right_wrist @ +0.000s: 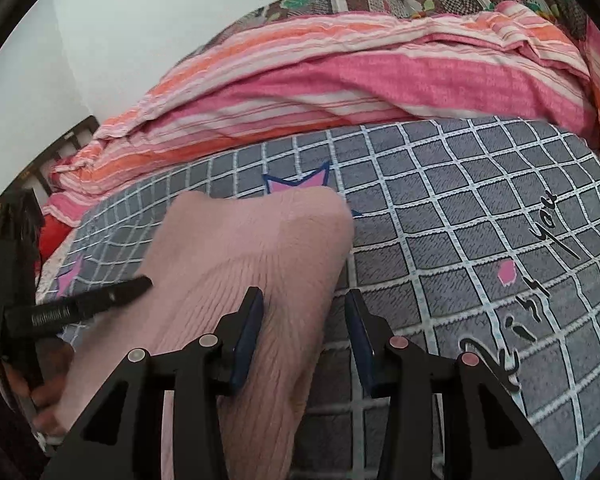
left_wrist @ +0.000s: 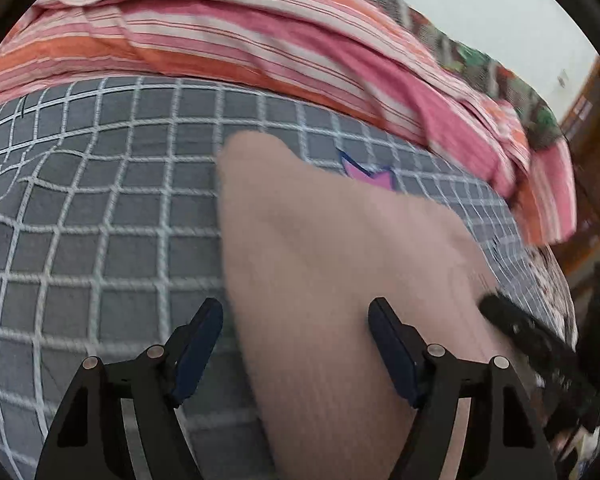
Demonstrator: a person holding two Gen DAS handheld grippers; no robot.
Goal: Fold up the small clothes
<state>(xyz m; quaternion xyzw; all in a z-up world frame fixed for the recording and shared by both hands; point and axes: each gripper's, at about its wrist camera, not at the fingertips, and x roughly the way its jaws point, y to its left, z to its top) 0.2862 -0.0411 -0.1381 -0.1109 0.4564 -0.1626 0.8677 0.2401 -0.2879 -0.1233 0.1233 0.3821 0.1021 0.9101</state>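
Grey checked bedsheet [right_wrist: 480,208] serves as the folding surface; a striped pink-orange quilt [right_wrist: 340,76] lies bunched beyond it, leaving room. On the sheet lies the pink ribbed knit garment [right_wrist: 252,264], part-covering a pink star print [right_wrist: 296,184]. Left gripper [left_wrist: 296,340] straddles the knit, jaws apart, probably between grasps; right gripper [right_wrist: 304,328] likewise parted, unclamped, over the garment's edge. Only the right view shows the sheet's lettering [right_wrist: 540,240].

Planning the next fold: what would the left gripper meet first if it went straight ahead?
Probably the pink knit garment: it lies between and ahead of the open left gripper, on the grey checked sheet. Depth is hard to judge.
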